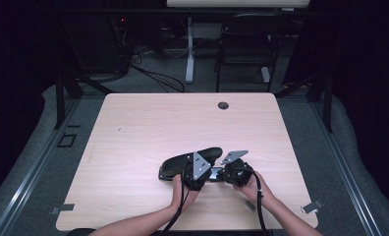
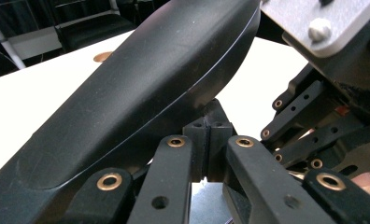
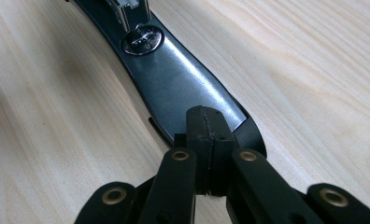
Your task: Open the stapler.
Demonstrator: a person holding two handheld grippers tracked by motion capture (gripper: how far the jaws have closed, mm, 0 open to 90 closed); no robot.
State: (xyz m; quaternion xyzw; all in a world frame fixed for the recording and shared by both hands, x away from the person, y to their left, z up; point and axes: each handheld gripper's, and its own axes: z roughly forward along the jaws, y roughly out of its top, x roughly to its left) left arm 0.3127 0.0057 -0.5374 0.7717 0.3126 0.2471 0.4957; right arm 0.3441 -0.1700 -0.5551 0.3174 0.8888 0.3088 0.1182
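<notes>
Black jaws rise from the bottom of the left gripper view, and we see the left gripper (image 2: 210, 140) with its pads pressed flat together, clenched on nothing that we can make out, tucked right under the raised top arm (image 2: 141, 88) of a big black stapler (image 1: 190, 164). In the right gripper view our right gripper (image 3: 209, 133) is likewise pressed closed, its tips resting on the rear end of the stapler's shiny base plate (image 3: 183, 74); whether it pinches the plate's edge we cannot tell.

From the high view the stapler lies on the wooden table (image 1: 148, 123) near the front edge, slightly right of middle, long axis running from about 8 o'clock to 2 o'clock, top arm swung open. Our left gripper (image 1: 196, 169) sits at its middle, and the right gripper (image 1: 236, 172) just beside it at 3 o'clock, touching the base's near end.

We judge the next move turns on that hinge line: left lifts toward 10 o'clock while right pins the base down.
</notes>
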